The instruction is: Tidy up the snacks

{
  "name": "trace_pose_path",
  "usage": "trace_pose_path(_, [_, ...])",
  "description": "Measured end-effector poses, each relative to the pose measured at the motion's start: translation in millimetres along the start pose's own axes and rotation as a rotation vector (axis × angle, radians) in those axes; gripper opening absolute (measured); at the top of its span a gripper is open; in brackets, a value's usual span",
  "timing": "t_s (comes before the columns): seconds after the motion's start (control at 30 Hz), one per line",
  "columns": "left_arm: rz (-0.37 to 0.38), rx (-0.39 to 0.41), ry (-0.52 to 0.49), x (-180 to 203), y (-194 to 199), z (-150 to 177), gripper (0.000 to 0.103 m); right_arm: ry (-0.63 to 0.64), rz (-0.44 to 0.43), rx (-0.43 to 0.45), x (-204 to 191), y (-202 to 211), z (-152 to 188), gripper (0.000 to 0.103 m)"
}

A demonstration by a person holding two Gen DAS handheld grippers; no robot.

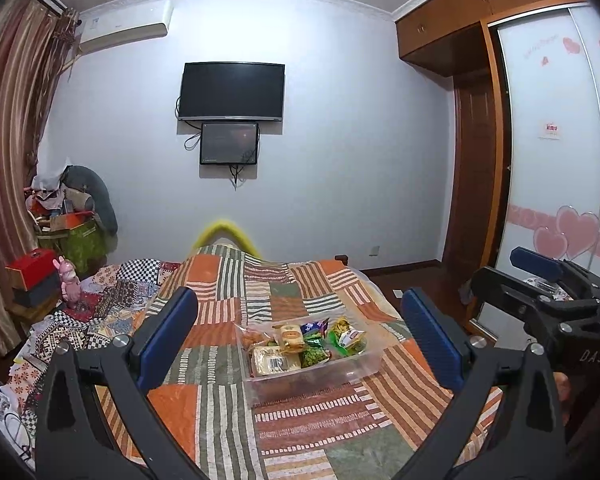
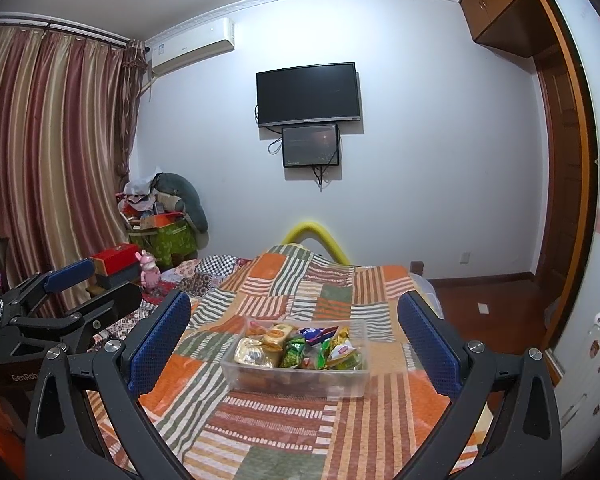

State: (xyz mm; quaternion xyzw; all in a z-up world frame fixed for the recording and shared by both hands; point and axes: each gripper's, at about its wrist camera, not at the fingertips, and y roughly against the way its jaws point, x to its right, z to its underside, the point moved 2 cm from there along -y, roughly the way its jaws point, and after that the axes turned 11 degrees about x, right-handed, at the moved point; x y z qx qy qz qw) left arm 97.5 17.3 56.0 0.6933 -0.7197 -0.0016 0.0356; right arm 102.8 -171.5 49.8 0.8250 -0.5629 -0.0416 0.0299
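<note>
A clear plastic box [image 1: 312, 384] [image 2: 296, 380] sits on the patchwork quilt, ahead of both grippers. It holds several snack packets [image 1: 296, 340] [image 2: 296, 350]: green, yellow, blue and pale wrappers lying mixed together. My left gripper [image 1: 300, 296] hangs open above the quilt, short of the box, and its blue pads [image 1: 168, 332] hold nothing. My right gripper [image 2: 294, 300] is open too, empty, at about the same distance from the box. Each gripper shows at the edge of the other's view: the right gripper [image 1: 516, 276] and the left gripper [image 2: 96, 288].
The quilt [image 1: 220, 400] [image 2: 260, 420] covers a bed. A red box [image 2: 114, 260] and a pink toy [image 2: 148, 270] stand at the bed's left side, with piled clutter [image 2: 160, 216] in the corner. A wardrobe [image 1: 548, 160] lines the right wall.
</note>
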Motion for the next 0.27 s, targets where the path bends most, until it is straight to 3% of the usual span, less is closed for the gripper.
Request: trace_pose_path(0.27, [0.011,-0.006,0.0,0.2,-1.0,1.1,0.103,0.002,0.001,-0.006,1.3,-1.4,1.3,0.103])
